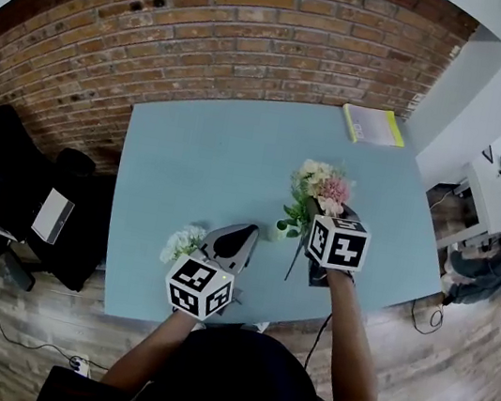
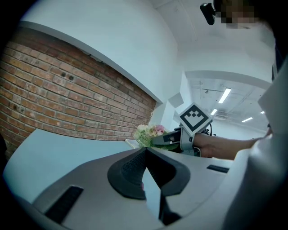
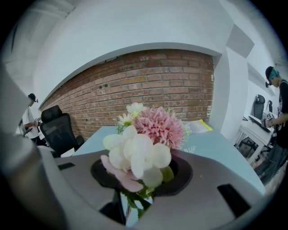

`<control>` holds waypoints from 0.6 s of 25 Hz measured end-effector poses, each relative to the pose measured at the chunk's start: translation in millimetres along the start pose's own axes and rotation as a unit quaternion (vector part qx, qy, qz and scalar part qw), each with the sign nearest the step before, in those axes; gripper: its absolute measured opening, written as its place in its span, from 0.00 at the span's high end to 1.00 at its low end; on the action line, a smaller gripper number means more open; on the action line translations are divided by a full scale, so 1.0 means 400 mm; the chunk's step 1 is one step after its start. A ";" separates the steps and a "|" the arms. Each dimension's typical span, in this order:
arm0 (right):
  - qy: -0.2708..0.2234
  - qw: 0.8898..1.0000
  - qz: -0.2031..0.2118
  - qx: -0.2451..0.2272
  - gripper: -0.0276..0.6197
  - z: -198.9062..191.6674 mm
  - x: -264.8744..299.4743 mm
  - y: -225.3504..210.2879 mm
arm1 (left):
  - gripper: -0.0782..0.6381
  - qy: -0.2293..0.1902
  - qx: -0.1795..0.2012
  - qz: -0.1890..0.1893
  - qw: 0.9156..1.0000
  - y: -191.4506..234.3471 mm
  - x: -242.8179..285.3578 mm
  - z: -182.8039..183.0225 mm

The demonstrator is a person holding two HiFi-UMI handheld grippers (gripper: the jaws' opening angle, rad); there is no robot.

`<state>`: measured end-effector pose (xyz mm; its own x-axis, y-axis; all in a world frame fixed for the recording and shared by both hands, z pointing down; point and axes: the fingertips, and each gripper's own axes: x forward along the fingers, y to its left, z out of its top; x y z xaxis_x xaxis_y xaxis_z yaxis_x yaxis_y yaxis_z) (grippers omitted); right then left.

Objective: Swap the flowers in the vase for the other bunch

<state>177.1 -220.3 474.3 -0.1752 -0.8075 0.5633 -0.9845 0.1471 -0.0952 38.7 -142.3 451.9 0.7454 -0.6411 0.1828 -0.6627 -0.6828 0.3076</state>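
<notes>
Pink bunch (image 1: 322,186): held above the table (image 1: 200,158), blooms up, long axis upright, stems hanging below the jaws.
Right gripper (image 3: 140,186): clamped on those stems just under the blooms.
Vase (image 1: 276,232): likely the small pale thing just left of the hanging stems; too small to be sure.
White bunch (image 1: 183,243): lying on the table just beside the left gripper (image 2: 145,157), on its outer side.
Left gripper: tips together, nothing between them; the nearer hand for the white bunch.
In the way: nothing close; notebook (image 1: 373,126) well apart at the far edge.
</notes>
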 end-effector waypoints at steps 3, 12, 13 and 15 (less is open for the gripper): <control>-0.028 1.000 0.002 -0.011 0.73 0.053 -0.008 0.020 | 0.88 -0.003 0.001 0.003 1.000 0.010 -0.010 0.005; -0.100 0.994 0.007 -0.042 0.73 0.213 -0.027 0.069 | 0.88 -0.015 0.006 0.013 1.000 0.040 -0.030 0.034; -0.105 0.993 0.007 -0.043 0.73 0.224 -0.027 0.072 | 0.88 -0.016 0.007 0.015 1.000 0.044 -0.031 0.036; -0.112 0.992 0.008 -0.049 0.73 0.239 -0.022 0.080 | 0.88 -0.016 0.007 0.018 1.000 0.052 -0.035 0.037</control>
<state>146.4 -263.0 387.9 -0.1977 -0.9099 0.3647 -0.9783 0.2065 -0.0152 13.4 -152.8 442.0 0.7188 -0.6760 0.1624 -0.6898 -0.6643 0.2880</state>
